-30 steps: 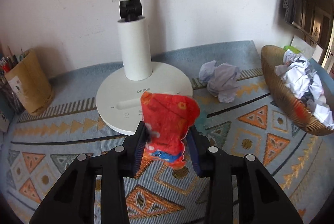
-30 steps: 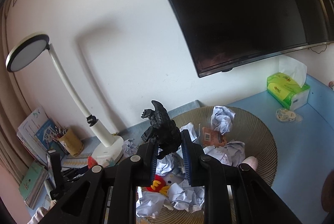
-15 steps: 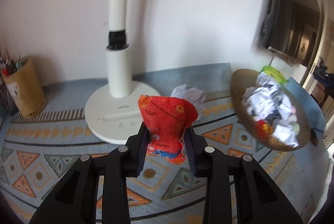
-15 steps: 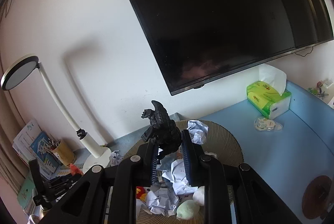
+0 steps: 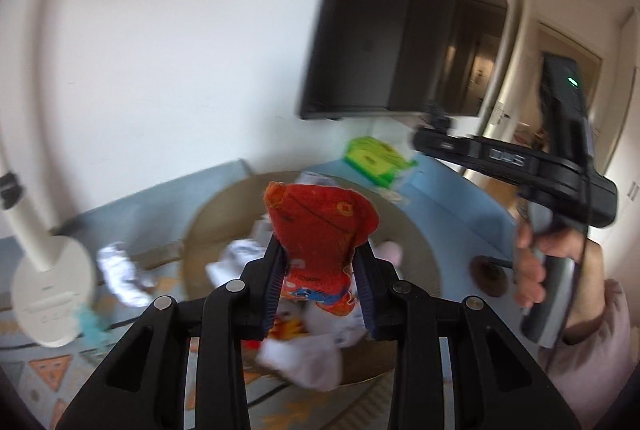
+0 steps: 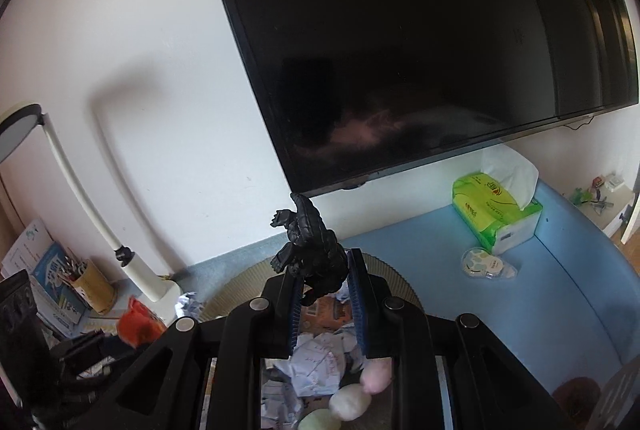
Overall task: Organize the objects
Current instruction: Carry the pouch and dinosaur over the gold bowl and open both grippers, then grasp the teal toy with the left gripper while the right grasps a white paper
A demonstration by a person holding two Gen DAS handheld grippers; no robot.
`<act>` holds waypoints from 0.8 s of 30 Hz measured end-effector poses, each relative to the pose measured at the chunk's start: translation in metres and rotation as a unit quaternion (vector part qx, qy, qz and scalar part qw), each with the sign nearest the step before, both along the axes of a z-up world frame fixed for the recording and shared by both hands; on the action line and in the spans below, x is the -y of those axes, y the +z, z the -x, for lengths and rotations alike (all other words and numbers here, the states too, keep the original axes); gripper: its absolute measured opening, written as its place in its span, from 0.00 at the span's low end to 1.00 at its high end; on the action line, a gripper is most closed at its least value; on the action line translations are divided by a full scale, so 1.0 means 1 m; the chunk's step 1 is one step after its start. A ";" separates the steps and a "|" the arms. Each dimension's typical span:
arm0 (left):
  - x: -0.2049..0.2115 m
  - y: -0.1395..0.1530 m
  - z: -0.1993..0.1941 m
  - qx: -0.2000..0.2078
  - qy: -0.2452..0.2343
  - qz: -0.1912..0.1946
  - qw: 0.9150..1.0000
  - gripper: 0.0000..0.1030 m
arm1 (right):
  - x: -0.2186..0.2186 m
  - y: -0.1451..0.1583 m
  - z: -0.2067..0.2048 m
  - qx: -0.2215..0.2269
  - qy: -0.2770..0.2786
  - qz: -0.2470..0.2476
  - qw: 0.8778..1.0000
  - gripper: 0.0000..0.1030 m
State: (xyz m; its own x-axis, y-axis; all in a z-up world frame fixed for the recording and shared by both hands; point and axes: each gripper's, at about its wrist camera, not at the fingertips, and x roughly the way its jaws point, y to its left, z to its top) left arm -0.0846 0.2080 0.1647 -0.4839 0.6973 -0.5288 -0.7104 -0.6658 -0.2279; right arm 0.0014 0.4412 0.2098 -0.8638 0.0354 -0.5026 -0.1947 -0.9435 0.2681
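2 grippers, 1 red bag [image 5: 320, 230], 1 black dino [image 6: 310, 250], 1 basket [image 5: 416, 242]

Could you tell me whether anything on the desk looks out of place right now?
Yes: one crumpled paper ball lies loose on the mat beside the lamp base, outside the woven basket that holds the other crumpled papers. It looks like a stray that has not been collected.

A black wall-mounted television [image 6: 420, 41] hangs on the white wall [image 6: 132, 29] above a blue tabletop [image 6: 440, 270].
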 end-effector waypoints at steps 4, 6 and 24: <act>-0.027 -0.026 0.003 0.077 -0.074 -0.021 0.994 1.00 | -0.017 -0.025 0.026 0.068 0.023 0.048 0.996 1.00; -0.034 -0.042 0.005 0.101 -0.078 -0.018 0.992 1.00 | -0.021 -0.035 0.032 0.079 0.020 0.057 0.995 1.00; 0.083 -0.132 0.088 0.069 0.191 0.143 0.969 0.99 | 0.132 0.016 0.121 0.129 0.214 -0.064 0.966 1.00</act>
